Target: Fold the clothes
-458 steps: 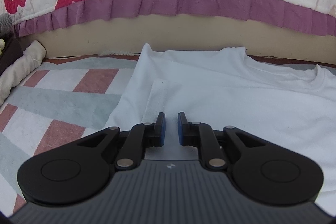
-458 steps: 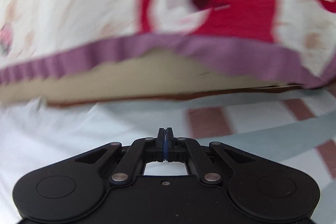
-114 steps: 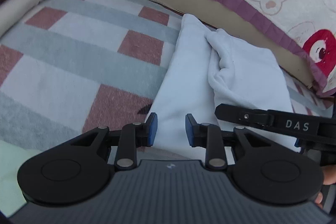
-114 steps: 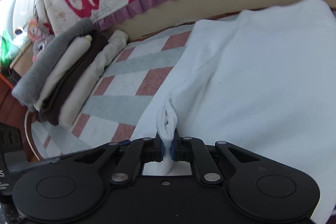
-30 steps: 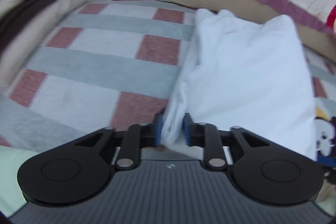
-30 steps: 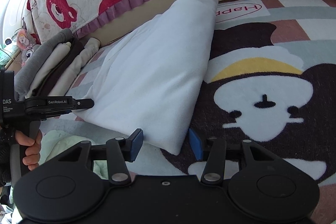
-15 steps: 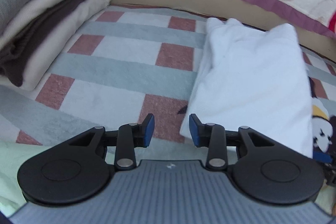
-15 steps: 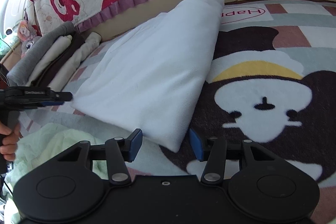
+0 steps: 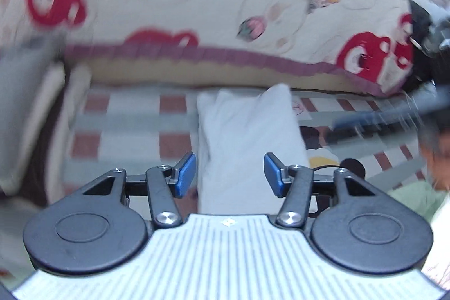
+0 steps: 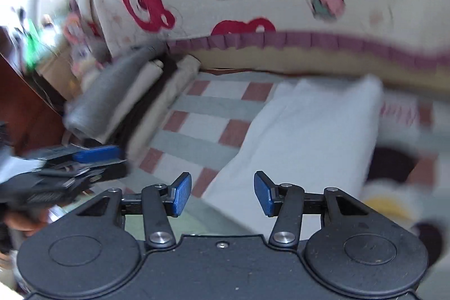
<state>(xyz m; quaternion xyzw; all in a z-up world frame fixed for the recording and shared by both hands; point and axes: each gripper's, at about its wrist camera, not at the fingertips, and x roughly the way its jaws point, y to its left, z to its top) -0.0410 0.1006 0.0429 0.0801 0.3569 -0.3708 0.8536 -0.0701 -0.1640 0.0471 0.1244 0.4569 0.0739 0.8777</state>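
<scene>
The white garment (image 9: 244, 137) lies folded into a long narrow strip on the checked blanket (image 9: 123, 125); it also shows in the right wrist view (image 10: 309, 131). My left gripper (image 9: 230, 174) is open and empty, raised above the strip's near end. My right gripper (image 10: 222, 193) is open and empty, above the strip's near left corner. The left gripper also shows blurred at the left of the right wrist view (image 10: 84, 159). Both views are motion blurred.
A stack of folded clothes (image 10: 126, 92) lies to the left on the blanket, also seen in the left wrist view (image 9: 31, 114). A bear-print quilt with a purple frill (image 9: 225, 58) rises behind. A pale green cloth (image 9: 416, 196) lies near right.
Both grippers have lifted and pulled back from the folded white garment, and both have opened wider. The left one had let go of the garment's edge half a second earlier.
</scene>
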